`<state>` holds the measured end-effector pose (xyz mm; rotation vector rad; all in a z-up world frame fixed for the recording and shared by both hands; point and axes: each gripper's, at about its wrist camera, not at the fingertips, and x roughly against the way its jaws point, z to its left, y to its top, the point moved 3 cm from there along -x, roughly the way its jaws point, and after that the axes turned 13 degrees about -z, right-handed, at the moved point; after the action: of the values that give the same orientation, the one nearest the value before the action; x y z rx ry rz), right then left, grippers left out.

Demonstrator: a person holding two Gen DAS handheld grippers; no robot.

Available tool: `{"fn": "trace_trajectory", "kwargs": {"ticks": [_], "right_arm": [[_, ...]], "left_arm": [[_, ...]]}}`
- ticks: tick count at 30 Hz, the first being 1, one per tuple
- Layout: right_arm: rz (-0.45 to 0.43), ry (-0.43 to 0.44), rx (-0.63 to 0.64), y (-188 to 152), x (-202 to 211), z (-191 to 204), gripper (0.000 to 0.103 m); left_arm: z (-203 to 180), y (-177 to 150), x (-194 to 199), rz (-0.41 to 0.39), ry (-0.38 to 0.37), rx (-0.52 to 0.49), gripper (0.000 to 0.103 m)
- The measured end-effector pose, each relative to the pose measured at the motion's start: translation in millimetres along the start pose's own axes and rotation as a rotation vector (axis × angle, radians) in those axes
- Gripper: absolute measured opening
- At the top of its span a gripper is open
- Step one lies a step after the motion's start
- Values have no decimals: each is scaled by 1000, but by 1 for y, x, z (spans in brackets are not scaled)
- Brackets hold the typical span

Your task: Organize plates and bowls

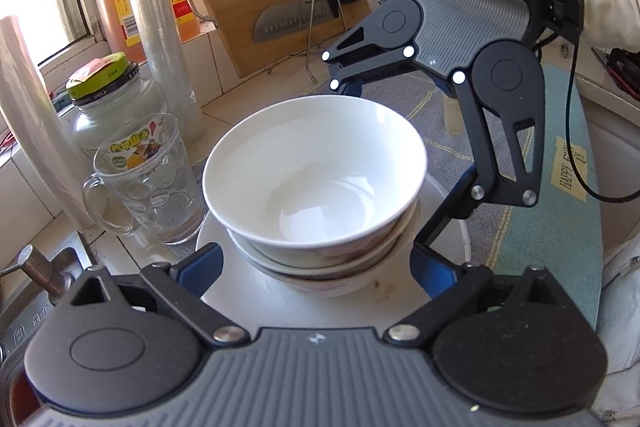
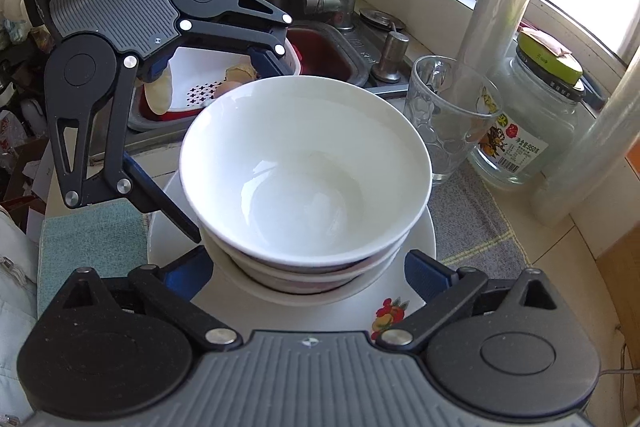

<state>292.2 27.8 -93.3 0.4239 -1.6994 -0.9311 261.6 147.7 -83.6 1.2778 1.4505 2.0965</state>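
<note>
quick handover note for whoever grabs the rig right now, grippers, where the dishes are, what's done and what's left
Left gripper: open, blue pads either side of the bowl stack's base, not pressing, nothing held.
Right gripper: open, likewise astride the stack from the opposite side, nothing held.
Dishes: white ceramic bowl sits nested on top of two more bowls; the stack stands on a white plate with a flower print, on the grey cloth mat, beside the clear glass mug.
Done: bowls stacked on the plate.
Left: no loose plates or bowls show on the counter; check outside these views before stopping.
</note>
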Motion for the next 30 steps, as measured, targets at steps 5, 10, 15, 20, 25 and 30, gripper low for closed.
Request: {"fn": "trace_trajectory", "kwargs": {"ticks": [5,10,15,20,25,30], "right_arm": [[-16,-63,-25,0,20,15,103],[-54,-163,-115,-1,51,31,103],[-82,-375,-331,-13,81,38,103],[-87,-573,-570,-36,104,48,103],[-119,-647,-650,-48,135,75,103],[-136,-666,-668,-55,159,96,103]], "left_arm": [[-13,-2,21,-61,92,34,100],[-36,6,58,-233,306,97,102],[-66,12,77,-278,503,231,102],[-92,19,79,-186,614,397,102],[-123,26,84,-47,732,504,102],[-147,29,99,-41,758,529,102]]}}
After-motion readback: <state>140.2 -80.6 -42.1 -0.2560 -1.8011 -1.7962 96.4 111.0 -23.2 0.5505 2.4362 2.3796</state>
